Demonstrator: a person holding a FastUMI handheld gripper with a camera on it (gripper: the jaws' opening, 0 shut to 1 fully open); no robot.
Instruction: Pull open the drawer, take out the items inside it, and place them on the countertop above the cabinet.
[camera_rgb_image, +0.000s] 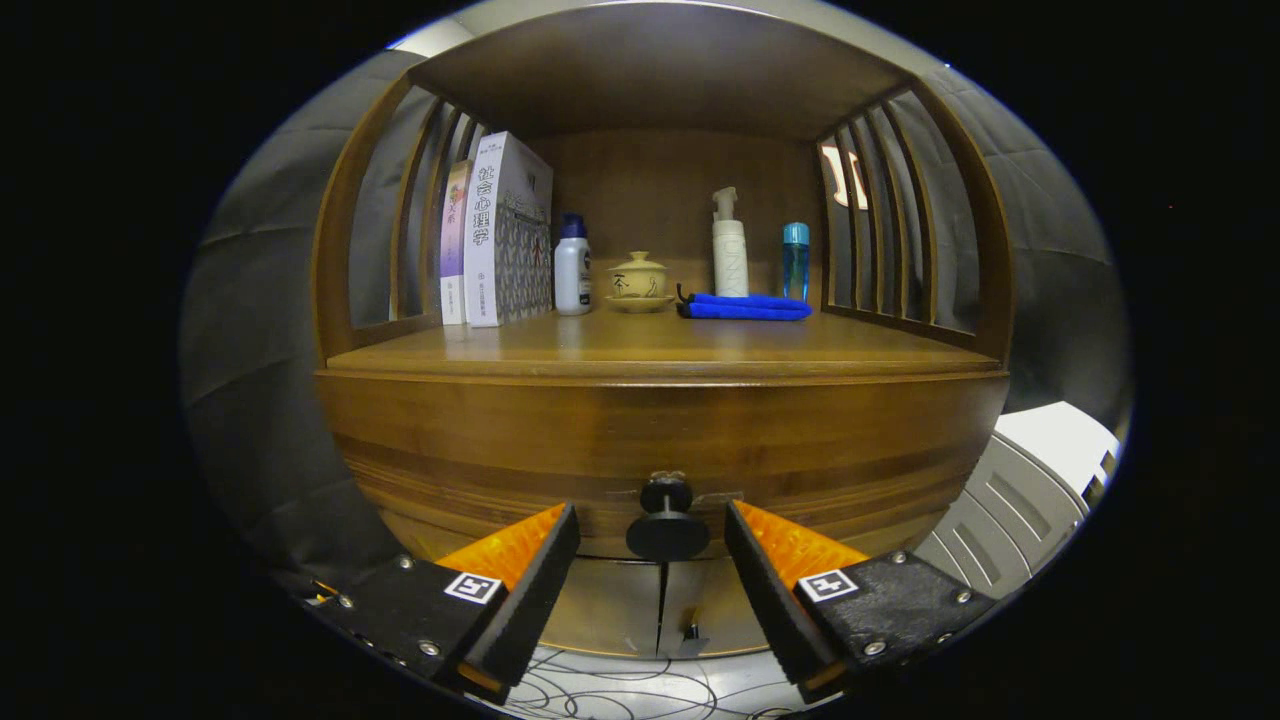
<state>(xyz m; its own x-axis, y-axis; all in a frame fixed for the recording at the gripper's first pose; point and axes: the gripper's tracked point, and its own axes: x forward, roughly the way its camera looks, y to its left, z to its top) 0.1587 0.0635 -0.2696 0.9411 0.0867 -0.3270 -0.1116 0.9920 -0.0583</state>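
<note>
The claw (652, 545) stands open around the drawer knob (667, 524), so closing off-centre may let the fingers slip off mid-pull.

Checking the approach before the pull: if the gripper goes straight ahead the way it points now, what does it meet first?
Most likely the drawer knob: it sits centred between the open gripper's fingers, just ahead of them, with the drawer front behind it. Depth is hard to judge in this view.
</note>
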